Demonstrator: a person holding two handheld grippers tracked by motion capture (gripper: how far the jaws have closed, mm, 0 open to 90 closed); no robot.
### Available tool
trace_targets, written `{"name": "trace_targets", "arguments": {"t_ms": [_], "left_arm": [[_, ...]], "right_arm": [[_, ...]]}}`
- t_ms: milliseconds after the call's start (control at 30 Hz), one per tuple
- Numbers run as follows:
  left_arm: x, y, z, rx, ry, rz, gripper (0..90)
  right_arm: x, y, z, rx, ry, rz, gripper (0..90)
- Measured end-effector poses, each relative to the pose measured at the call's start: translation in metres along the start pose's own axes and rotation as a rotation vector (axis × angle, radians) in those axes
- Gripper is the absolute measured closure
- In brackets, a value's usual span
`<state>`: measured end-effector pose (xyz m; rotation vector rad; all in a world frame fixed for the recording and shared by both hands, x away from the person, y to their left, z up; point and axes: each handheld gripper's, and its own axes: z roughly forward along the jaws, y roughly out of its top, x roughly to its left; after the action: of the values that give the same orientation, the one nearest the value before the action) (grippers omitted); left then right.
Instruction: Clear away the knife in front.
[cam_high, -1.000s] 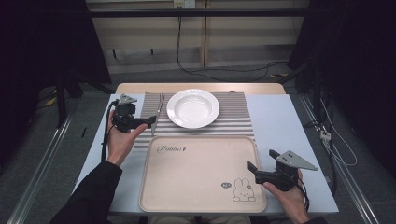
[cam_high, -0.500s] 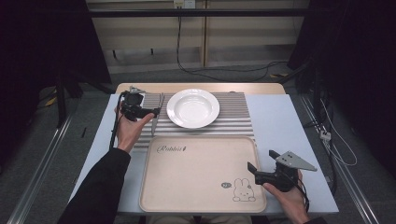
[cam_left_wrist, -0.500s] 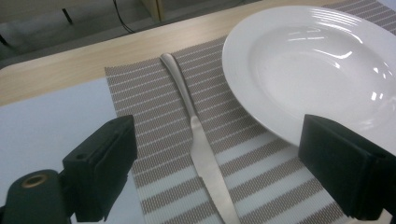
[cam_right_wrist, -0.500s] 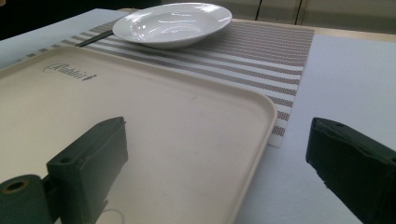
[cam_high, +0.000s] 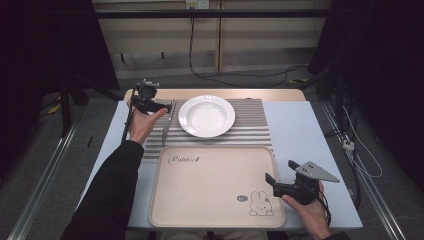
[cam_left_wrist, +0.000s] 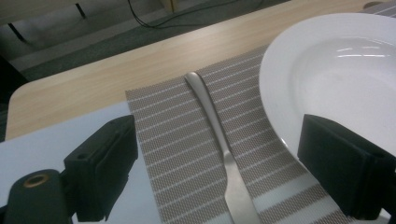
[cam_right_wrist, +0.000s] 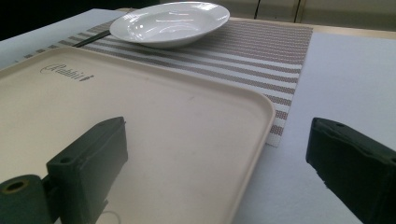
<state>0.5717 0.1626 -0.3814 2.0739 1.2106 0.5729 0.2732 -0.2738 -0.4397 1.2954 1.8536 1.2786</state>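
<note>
Cutlery: slim silver metal utensil (cam_left_wrist: 219, 140) lies on striped placemat (cam_left_wrist: 177, 149) between released left gripper (cam_left_wrist: 233, 168) jaws. Advise lowering squarely, clear of white ceramic plate (cam_left_wrist: 336, 74), before clenching.

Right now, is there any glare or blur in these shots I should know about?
Left gripper view: bright highlights on the white plate, near black jaws soft, fork fairly sharp. Right gripper view: jaws blurred up close, sheen on the tray. High view: evenly lit table, dark surroundings.
</note>
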Motion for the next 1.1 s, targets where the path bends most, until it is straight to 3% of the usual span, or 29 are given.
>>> {"name": "trace_targets", "arguments": {"t_ms": [33, 100, 200, 233, 300, 333, 400, 433, 600, 667, 733, 800, 833, 1033, 1100], "left_arm": [[0.000, 0.000, 0.000, 0.000, 0.000, 0.000, 13.0], [0.001, 0.001, 0.007, -0.004, -0.032, -0.050, 14.5], [0.002, 0.001, 0.016, -0.006, -0.014, -0.043, 15.5], [0.002, -0.001, 0.023, 0.005, -0.024, -0.064, 16.1], [0.002, -0.002, 0.028, 0.011, -0.020, -0.065, 17.3], [0.003, -0.003, 0.031, 0.022, -0.018, -0.043, 19.5], [0.004, -0.006, 0.039, 0.030, -0.009, -0.055, 21.3], [0.006, -0.009, 0.047, 0.041, -0.033, -0.077, 21.4], [0.005, -0.009, 0.061, 0.067, -0.006, -0.033, 28.4], [0.005, -0.008, 0.067, 0.071, -0.009, -0.043, 28.8], [0.003, -0.008, 0.074, 0.102, -0.020, -0.023, 33.3], [0.003, -0.009, 0.076, 0.097, -0.026, -0.015, 33.0], [0.003, -0.010, 0.078, 0.099, -0.031, -0.007, 38.1], [0.003, -0.010, 0.083, 0.119, -0.038, -0.019, 51.1], [0.003, -0.009, 0.085, 0.138, -0.057, -0.061, 55.8]], "right_arm": [[0.000, 0.000, 0.000, -0.002, -0.001, -0.002, 5.1], [-0.001, 0.000, 0.001, -0.002, 0.001, 0.004, 5.1], [0.000, 0.000, 0.002, 0.001, 0.002, 0.001, 5.0], [0.000, 0.000, 0.003, 0.002, 0.003, 0.001, 5.0], [0.000, 0.000, 0.003, 0.002, 0.003, -0.002, 5.0], [0.000, 0.000, 0.003, 0.002, 0.006, -0.002, 5.0], [0.001, 0.000, 0.002, -0.004, 0.010, -0.005, 4.7], [0.001, 0.000, 0.001, -0.005, 0.012, -0.008, 4.7], [0.001, 0.000, 0.001, -0.004, 0.007, -0.009, 4.6], [0.000, 0.000, 0.002, -0.002, 0.008, -0.010, 4.6], [0.000, 0.000, 0.002, 0.001, 0.007, -0.011, 4.6], [0.000, 0.000, 0.002, 0.001, 0.007, -0.010, 4.6], [0.000, 0.000, 0.002, 0.002, 0.006, -0.010, 4.6], [0.000, 0.000, 0.001, 0.001, 0.007, -0.004, 4.6], [0.000, -0.001, 0.001, 0.001, 0.008, -0.004, 4.5]]}}
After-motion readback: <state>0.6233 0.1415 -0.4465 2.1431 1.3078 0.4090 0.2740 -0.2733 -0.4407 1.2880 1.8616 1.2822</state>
